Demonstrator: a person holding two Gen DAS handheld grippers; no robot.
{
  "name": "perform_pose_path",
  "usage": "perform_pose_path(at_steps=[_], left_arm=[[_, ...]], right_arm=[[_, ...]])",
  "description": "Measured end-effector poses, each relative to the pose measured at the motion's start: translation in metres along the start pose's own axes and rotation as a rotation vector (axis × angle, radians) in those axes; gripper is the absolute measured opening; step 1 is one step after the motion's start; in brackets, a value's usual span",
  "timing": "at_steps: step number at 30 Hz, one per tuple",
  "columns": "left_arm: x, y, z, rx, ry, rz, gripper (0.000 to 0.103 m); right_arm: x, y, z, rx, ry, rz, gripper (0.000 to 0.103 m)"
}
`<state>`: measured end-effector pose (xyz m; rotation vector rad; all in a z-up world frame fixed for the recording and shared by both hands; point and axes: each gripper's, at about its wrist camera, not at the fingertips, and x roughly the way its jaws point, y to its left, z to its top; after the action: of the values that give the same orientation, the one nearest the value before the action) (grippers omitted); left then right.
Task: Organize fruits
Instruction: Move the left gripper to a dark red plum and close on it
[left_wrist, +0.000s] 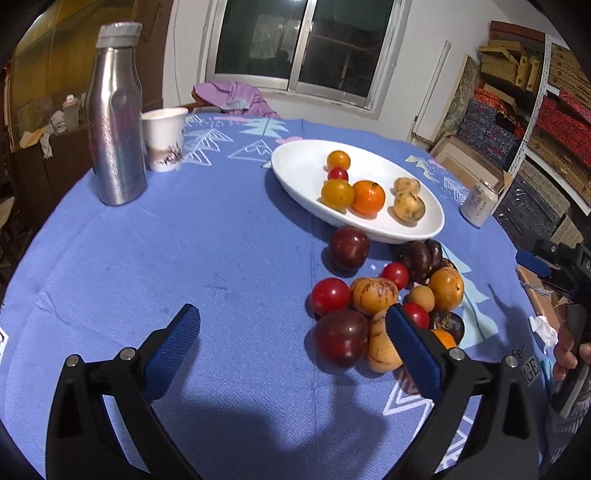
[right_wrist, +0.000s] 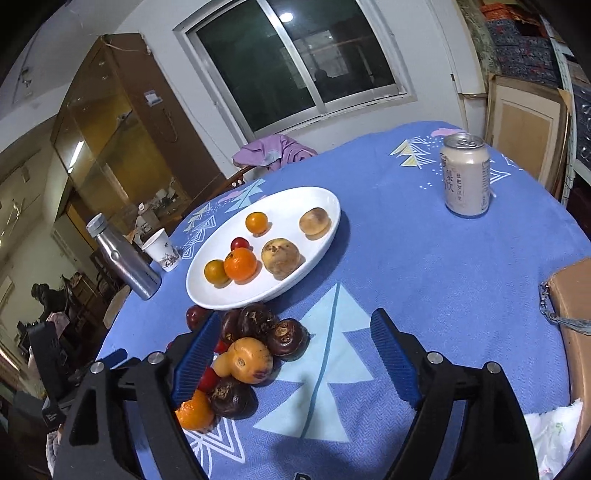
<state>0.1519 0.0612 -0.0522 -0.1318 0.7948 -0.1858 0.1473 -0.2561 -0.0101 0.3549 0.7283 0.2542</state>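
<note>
- Blue cloth (left_wrist: 207, 236) with pale tree patterns covers the round table; everything stands on it.
- One white oval plate (left_wrist: 303, 166) sits near the middle of the table.
- On the plate, six fruits: one orange mandarin (left_wrist: 368, 197), two yellow-orange round fruits (left_wrist: 337, 193), one small red cherry tomato (left_wrist: 338, 173) between them, and two tan, speckled fruits (left_wrist: 408, 207) at the plate's right end.
- Just in front of the plate lies a loose pile of fruit (left_wrist: 388, 295) on the cloth, its nearest pieces almost touching the plate's rim.
- In the pile, as far as it can be counted: two dark red plums (left_wrist: 348, 248), three red tomatoes (left_wrist: 330, 295), four dark brown knobbly fruits (right_wrist: 287, 336), a few orange-tan fruits with dark streaks or marks (left_wrist: 373, 293), one small tan round fruit (left_wrist: 421, 298), and one mandarin (right_wrist: 195, 410) partly hidden behind a finger.
- One steel bottle (left_wrist: 116, 122) stands upright at the far left, one white paper cup (left_wrist: 164, 138) just beside it.
- One drink can (right_wrist: 466, 175) stands well apart, to the right of the plate.
- Left gripper (left_wrist: 291, 347): jaws spread wide with nothing between them, over bare cloth left of the pile; its right finger overlaps the pile's near edge in view.
- Right gripper (right_wrist: 299, 354): jaws apart and empty, at the pile's right side, some fruit showing between its fingers but unpressed.
</note>
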Motion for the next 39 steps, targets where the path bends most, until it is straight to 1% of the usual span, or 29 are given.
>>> perform_pose_path(at_steps=[2,4,8,10,11,12,14,16,17,19,21,25,30,32,33,34,36,39], left_arm=[[0.004,-0.004,-0.001,0.016,0.018,-0.002,0.099],[0.008,-0.008,-0.002,0.035,0.034,0.013,0.099],[0.016,-0.008,-0.005,0.042,0.069,0.035,0.099],[0.019,-0.005,-0.006,0.051,0.084,0.078,0.099],[0.019,-0.003,-0.006,0.046,0.082,0.074,0.099],[0.017,0.001,-0.004,0.038,0.079,0.079,0.099],[0.011,0.012,-0.001,0.015,0.052,0.13,0.099],[0.006,0.03,0.003,-0.038,0.03,0.198,0.099],[0.004,0.04,0.004,-0.073,0.026,0.211,0.099],[-0.001,0.057,0.006,-0.148,0.02,0.171,0.099],[-0.005,0.063,0.007,-0.177,0.004,0.14,0.099],[0.0,0.052,0.006,-0.122,0.014,0.12,0.099],[0.001,0.035,-0.003,-0.038,0.023,0.123,0.098],[-0.004,0.03,-0.012,-0.004,0.018,0.118,0.094],[-0.005,0.028,-0.016,0.013,0.015,0.117,0.089],[-0.005,0.026,-0.017,0.024,0.016,0.114,0.08],[-0.003,0.025,-0.016,0.032,0.013,0.102,0.072],[0.001,0.023,-0.016,0.046,0.029,0.102,0.072]], right_arm=[[0.001,-0.001,0.001,0.003,0.004,0.0,0.085],[0.002,-0.001,0.001,0.006,0.008,-0.001,0.085],[0.002,-0.002,0.002,0.01,0.007,0.001,0.085],[0.001,-0.003,0.002,0.015,0.005,0.003,0.085],[0.0,-0.004,0.003,0.018,0.003,0.003,0.085],[0.0,-0.005,0.003,0.021,0.002,0.004,0.085],[-0.001,-0.007,0.004,0.03,-0.001,0.006,0.085],[-0.002,-0.009,0.005,0.037,-0.004,0.009,0.085],[-0.003,-0.009,0.005,0.04,-0.006,0.012,0.085],[-0.003,-0.01,0.006,0.044,-0.009,0.016,0.085],[-0.004,-0.01,0.006,0.044,-0.011,0.017,0.085],[-0.002,-0.01,0.006,0.042,-0.004,0.014,0.085],[-0.002,-0.011,0.006,0.047,-0.006,0.015,0.085],[-0.002,-0.011,0.006,0.051,-0.007,0.017,0.085],[-0.002,-0.011,0.005,0.05,-0.008,0.017,0.085],[-0.001,-0.011,0.005,0.048,-0.007,0.017,0.085],[-0.001,-0.01,0.004,0.038,-0.003,0.015,0.085],[0.001,-0.007,0.003,0.026,0.006,0.011,0.085]])
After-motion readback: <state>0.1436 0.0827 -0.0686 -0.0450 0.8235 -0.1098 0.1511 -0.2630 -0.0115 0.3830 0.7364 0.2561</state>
